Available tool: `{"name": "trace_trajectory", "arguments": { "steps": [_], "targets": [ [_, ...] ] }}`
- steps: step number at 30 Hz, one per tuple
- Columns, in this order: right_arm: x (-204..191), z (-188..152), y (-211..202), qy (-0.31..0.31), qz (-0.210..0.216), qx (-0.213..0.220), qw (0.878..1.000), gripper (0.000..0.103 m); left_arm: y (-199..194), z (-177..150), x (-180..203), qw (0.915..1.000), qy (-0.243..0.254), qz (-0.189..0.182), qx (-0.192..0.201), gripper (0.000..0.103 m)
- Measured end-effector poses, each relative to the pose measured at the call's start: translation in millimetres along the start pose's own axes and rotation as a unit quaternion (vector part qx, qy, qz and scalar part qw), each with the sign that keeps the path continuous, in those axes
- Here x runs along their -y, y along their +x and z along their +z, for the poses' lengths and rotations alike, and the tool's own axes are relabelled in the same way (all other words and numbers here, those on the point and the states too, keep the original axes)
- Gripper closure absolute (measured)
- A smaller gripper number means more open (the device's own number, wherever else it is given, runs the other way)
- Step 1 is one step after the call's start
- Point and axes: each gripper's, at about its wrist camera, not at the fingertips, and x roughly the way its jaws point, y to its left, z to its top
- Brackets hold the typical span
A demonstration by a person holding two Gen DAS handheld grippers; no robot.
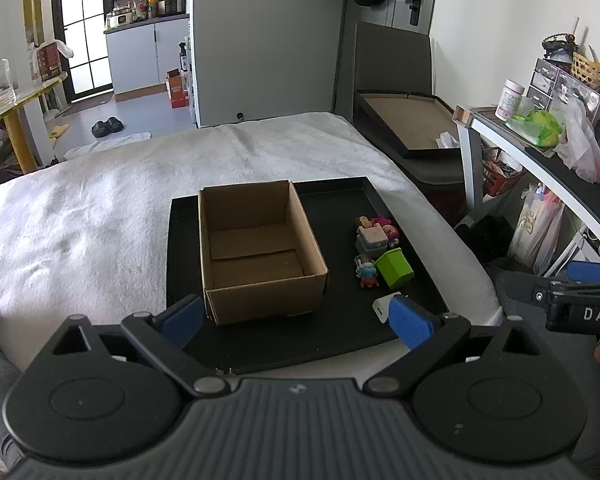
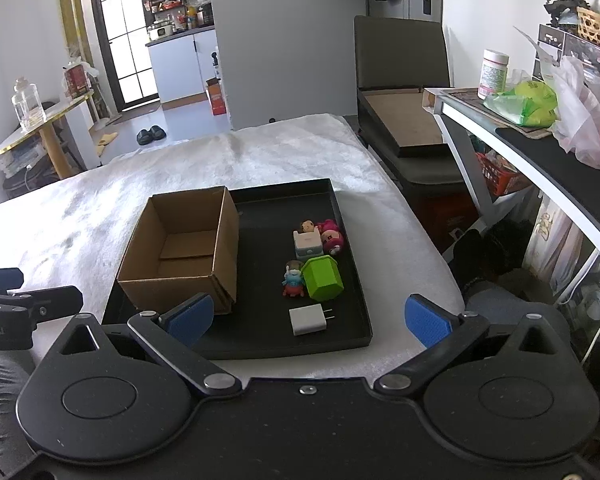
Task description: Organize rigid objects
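A black tray (image 2: pixel 352 240) lies on a white cover (image 2: pixel 100 200); on its left part stands an open brown cardboard box (image 2: pixel 180 256), nothing inside it, and on its right part, left to right, lie a small blue-and-red figure (image 2: pixel 293 280), a green block (image 2: pixel 323 278) touching it, a pale box-shaped toy (image 2: pixel 308 245) behind, a pink doll (image 2: pixel 332 236) beside that, and nearest, a white plug adapter (image 2: pixel 309 320) with prongs pointing right. The left gripper (image 1: pixel 296 320) and right gripper (image 2: pixel 308 320) both hover with jaws spread wide, holding nothing. Legible writing: "DAS" on the right gripper's body in the left wrist view; "ot.AI" on the left gripper's body in the right wrist view.
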Motion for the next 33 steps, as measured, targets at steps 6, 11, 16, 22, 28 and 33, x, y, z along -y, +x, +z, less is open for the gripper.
{"name": "trace_trajectory", "arguments": {
  "steps": [6,11,16,22,28,33],
  "targets": [
    [2.0,0.2,0.0,0.000,-0.005,0.003,1.000,0.000,0.3,0.4,1.3,1.0000,0.003,-0.003,-0.001,0.004],
    [2.4,-1.1,0.6,0.003,-0.005,0.000,1.000,0.000,0.1,1.1,-0.7,1.0000,-0.001,-0.003,0.000,0.004],
    [4.2,-2.5,3.0,0.005,-0.007,-0.002,1.000,0.000,0.0,1.8,-1.0,1.0000,-0.001,-0.002,0.001,0.004],
    [2.1,-4.0,4.0,0.001,-0.012,-0.001,1.000,0.000,0.3,1.6,-1.7,1.0000,-0.001,-0.002,0.002,0.004],
    [2.6,-5.1,3.8,0.001,-0.011,-0.001,1.000,0.000,0.3,1.4,-1.3,1.0000,-0.001,0.000,0.002,0.004],
    [6.5,-6.7,5.2,0.009,-0.016,0.000,1.000,0.000,1.3,1.2,-0.9,1.0000,-0.002,-0.001,0.002,0.004]
  ]
}}
